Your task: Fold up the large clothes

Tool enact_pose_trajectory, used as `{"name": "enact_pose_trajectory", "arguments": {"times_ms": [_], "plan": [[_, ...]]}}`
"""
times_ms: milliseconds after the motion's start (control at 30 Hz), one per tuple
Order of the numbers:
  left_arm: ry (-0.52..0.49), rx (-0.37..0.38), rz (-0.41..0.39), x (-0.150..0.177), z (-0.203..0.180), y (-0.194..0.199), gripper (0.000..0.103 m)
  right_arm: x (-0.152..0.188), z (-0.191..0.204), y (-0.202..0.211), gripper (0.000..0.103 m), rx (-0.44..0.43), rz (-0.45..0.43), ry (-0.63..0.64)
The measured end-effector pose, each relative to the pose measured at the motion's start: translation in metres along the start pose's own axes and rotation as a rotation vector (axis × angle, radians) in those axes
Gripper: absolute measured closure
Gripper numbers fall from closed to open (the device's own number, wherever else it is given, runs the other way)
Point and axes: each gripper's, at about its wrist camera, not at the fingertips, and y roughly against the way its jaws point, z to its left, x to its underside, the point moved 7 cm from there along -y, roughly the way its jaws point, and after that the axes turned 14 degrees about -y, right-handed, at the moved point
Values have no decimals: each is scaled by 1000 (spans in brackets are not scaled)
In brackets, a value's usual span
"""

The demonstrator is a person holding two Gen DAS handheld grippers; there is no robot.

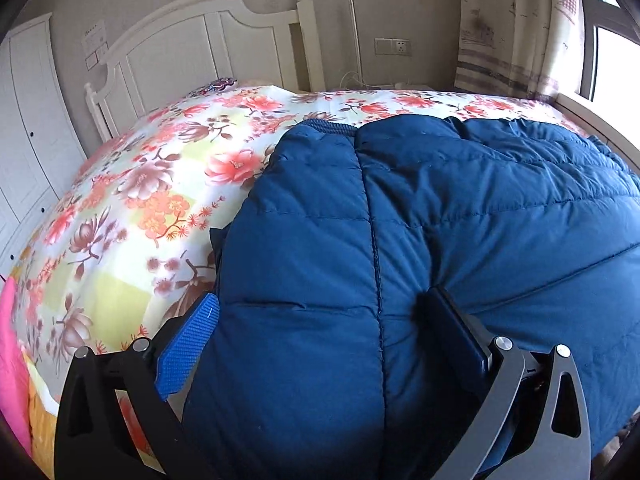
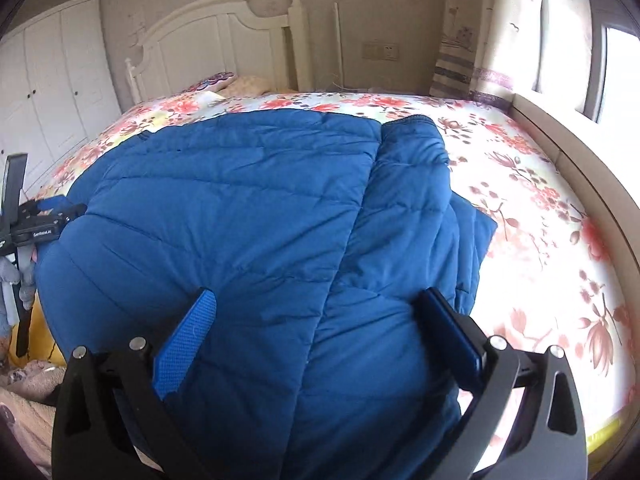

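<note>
Blue quilted puffer jacket [image 1: 460,216] on floral bedsheet [image 1: 132,200]: sleeves folded inward, body fold left. Left hand-held gripper [image 1: 324,320], right hand-held gripper [image 2: 320,312] both spread apart, straddling near hem.

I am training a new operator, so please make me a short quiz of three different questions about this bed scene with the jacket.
1. True or false: the jacket lies on a floral bedsheet.
2. What colour is the jacket? A) red B) blue C) grey
3. Fill in: in its own wrist view, the left gripper has jacket fabric bulging ____ its two fingers.

Key: 1 true. 2 B. 3 between. The right gripper is also wide apart over the jacket, and the headboard stands at the far end.
</note>
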Motion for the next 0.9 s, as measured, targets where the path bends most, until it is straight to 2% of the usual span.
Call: {"name": "enact_pose_trajectory", "arguments": {"times_ms": [67,167,233,333,367,400,467,567,667,767,833,900], "plan": [[-4,-10,-1,0,0,1,4,-3,9,18,3,49,-46,38],[1,-4,-1,1,-1,1,4,-3,33,40,4,12,-112,94],[5,-1,-7,1,-1,1,4,9,58,46,4,-33,-106,159],[7,1,-15,2,-1,0,4,34,76,26,3,17,-54,266],[8,2,-16,2,-1,1,4,36,74,21,3,5,-49,246],[10,4,-18,3,-1,1,4,37,67,16,2,-48,-45,191],[12,6,-24,3,-1,1,4,37,65,14,2,-79,-40,187],[13,6,-23,4,-1,1,4,31,63,22,3,-45,-34,203],[28,20,-12,5,0,3,4,17,43,42,3,10,-103,154],[78,-6,-3,4,4,20,5,19,11,34,3,47,-59,103],[67,31,-82,-7,-7,46,5,27,-2,26,3,-44,-43,14],[6,51,-134,-18,-27,67,5,30,-4,24,3,-45,-57,-1]]}}
